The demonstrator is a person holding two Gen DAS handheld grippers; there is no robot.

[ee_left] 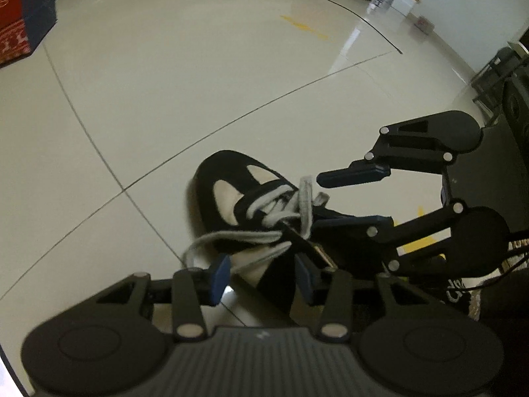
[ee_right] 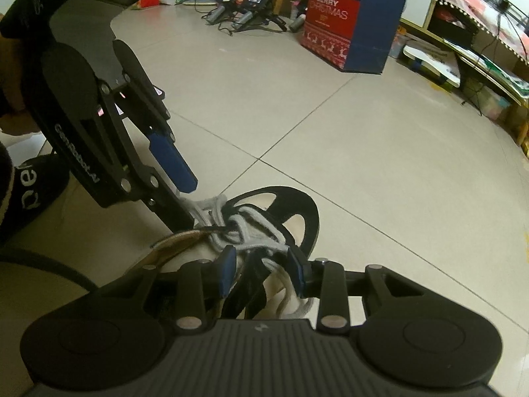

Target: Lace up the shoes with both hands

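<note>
- black-and-cream lace-up shoe [ee_left: 231,198] rests on glossy tiled floor [ee_left: 198,76]; grey woolly lace [ee_left: 305,205] tangled
- left claw [ee_left: 263,276] parted, gripping nothing
- right claw [ee_right: 261,269] straddles lace strands; grip unclear

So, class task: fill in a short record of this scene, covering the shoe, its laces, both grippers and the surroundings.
shoe: black with pale panels, on the tiled floor
laces: grey-white, criss-crossed, loose ends trailing
left gripper: jaws apart, a loose strand runs between them, not pinched
right gripper: jaws apart, astride the laced part
background: red and blue Christmas box
</note>
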